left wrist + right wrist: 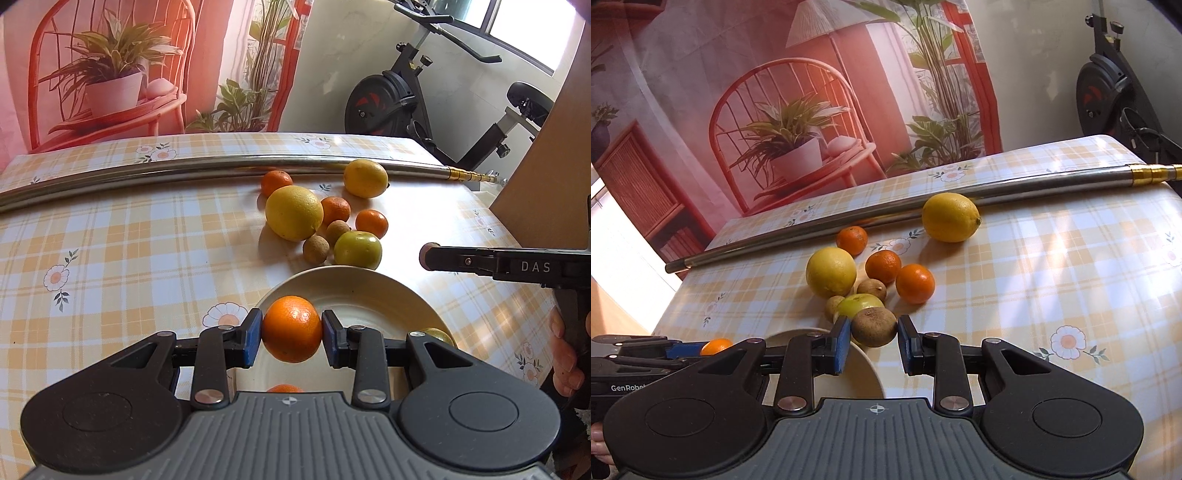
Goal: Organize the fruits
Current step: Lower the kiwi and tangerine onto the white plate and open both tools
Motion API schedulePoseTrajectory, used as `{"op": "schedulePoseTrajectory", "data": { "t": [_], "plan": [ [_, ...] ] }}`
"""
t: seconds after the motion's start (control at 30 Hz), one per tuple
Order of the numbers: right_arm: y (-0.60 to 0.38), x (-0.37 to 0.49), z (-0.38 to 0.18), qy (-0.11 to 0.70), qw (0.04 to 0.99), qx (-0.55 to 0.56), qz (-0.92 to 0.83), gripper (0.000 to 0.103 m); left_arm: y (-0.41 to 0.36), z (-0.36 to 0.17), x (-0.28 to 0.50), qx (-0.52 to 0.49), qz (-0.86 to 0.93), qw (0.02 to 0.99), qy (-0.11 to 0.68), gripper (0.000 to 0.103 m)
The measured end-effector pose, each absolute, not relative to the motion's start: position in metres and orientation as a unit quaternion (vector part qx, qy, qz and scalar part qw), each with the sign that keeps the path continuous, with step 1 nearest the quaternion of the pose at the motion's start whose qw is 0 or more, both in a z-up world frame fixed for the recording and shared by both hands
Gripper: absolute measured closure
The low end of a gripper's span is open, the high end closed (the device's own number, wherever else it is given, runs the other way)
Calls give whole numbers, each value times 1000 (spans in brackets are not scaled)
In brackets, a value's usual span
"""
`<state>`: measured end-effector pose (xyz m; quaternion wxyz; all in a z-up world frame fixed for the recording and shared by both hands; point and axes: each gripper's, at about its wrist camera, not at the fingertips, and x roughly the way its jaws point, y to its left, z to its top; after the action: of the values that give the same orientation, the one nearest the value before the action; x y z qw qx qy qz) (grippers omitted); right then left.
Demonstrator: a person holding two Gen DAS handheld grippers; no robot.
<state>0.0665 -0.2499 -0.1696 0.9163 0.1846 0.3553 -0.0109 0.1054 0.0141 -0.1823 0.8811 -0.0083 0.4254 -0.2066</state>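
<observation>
My left gripper (291, 338) is shut on an orange (291, 328) and holds it over the near left part of a cream plate (369, 291). Another orange fruit (284, 387) and a yellowish one (437, 334) show in the plate, partly hidden. My right gripper (873, 341) is shut on a brown longan (874, 327), at the plate's right rim (864, 363). Loose fruit lies beyond the plate: a big lemon (293, 212), a second lemon (365, 178), several small oranges (371, 222), two longans (316, 249) and a green fruit (357, 249).
A long steel tube (184, 173) lies across the table behind the fruit. The checked tablecloth (129, 258) covers the table. A printed backdrop hangs behind, an exercise bike (399, 99) stands at the back right, and a brown board (554, 147) stands at the right.
</observation>
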Motion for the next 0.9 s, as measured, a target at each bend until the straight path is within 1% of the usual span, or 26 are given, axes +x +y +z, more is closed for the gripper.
{"op": "schedulePoseTrajectory", "data": {
  "t": [0.57, 0.9],
  "plan": [
    [-205, 87, -180, 449, 887, 100, 41, 78, 5, -199, 101, 35, -198, 876, 437, 66],
    [-200, 94, -195, 489, 867, 87, 31, 78, 5, -203, 102, 43, -195, 875, 441, 66]
  ]
}}
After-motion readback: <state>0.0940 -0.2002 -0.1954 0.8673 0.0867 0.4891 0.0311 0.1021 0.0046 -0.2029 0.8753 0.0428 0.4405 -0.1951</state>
